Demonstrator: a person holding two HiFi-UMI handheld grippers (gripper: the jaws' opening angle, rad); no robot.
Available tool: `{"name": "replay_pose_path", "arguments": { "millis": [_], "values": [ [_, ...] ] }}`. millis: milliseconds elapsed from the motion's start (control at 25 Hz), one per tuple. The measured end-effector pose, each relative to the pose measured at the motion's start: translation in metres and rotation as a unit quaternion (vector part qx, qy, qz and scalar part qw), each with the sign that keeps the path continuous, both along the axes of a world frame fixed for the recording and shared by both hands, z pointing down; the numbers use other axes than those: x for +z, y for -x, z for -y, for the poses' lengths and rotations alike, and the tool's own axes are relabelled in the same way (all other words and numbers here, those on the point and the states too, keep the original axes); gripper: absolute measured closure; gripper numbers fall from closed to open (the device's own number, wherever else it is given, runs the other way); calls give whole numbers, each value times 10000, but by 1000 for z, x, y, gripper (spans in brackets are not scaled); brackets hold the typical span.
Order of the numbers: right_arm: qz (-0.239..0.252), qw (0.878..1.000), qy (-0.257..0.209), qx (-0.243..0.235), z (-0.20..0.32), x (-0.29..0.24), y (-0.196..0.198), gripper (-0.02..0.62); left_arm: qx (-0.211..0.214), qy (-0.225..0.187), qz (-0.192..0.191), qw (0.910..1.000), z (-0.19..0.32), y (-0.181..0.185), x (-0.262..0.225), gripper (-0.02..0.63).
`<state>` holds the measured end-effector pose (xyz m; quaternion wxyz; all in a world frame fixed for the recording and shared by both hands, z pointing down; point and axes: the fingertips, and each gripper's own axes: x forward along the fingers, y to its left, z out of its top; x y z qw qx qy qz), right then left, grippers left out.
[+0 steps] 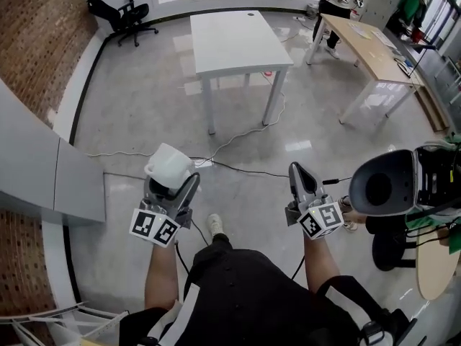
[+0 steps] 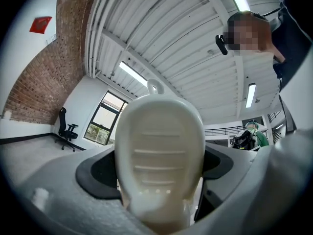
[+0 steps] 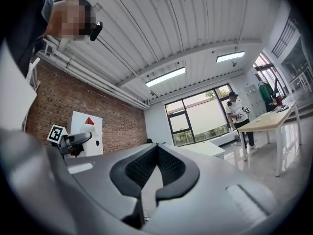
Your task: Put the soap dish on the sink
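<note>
**Soap dish gripped, no sink in sight**

The left gripper (image 1: 170, 187) is clamped on the white soap dish (image 1: 168, 166). In the left gripper view the dish (image 2: 159, 151) fills the space between the 2 dark pads (image 2: 100, 173), with its ribbed face turned to the camera and its rounded end sticking out past the jaws. The right gripper (image 1: 303, 182) is closed on nothing, and in the right gripper view its jaw tips meet with only a slit below them.

No view shows a sink, so the step in hand looks like carrying the dish to it. The dish is smooth and rounded and could slip out forward, so the squeeze should stay steady and the gripper near level. The closed right gripper is free to steady the dish once it is set down. A thin cable (image 1: 245, 132) runs across the glossy floor just ahead, near the white table (image 1: 234, 38). It is a likely trip hazard, so step over it.

No writing or brand can be read. The cubes (image 1: 154, 227) carry black-and-white square markers. A red sign (image 2: 40, 23) hangs on the brick wall, too small to read. A white board (image 3: 87, 131) shows a red triangle.
</note>
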<state>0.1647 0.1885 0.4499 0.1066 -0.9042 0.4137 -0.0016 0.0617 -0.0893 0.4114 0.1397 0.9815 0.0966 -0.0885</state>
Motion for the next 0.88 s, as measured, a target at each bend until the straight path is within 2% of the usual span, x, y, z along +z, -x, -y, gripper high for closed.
{"name": "replay_pose_path", "arguments": {
  "millis": [360, 640, 880],
  "values": [
    [-136, 9995, 21, 271, 53, -17, -68, 589, 317, 15, -44, 9995, 56, -82, -7, 137],
    [-143, 9995, 73, 277, 108, -23, -109, 589, 303, 103, -17, 9995, 112, -121, -5, 137],
    [-126, 9993, 112, 334, 132, -24, -136, 589, 332, 165, 41, 9993, 137, -153, 1, 137]
  ]
}}
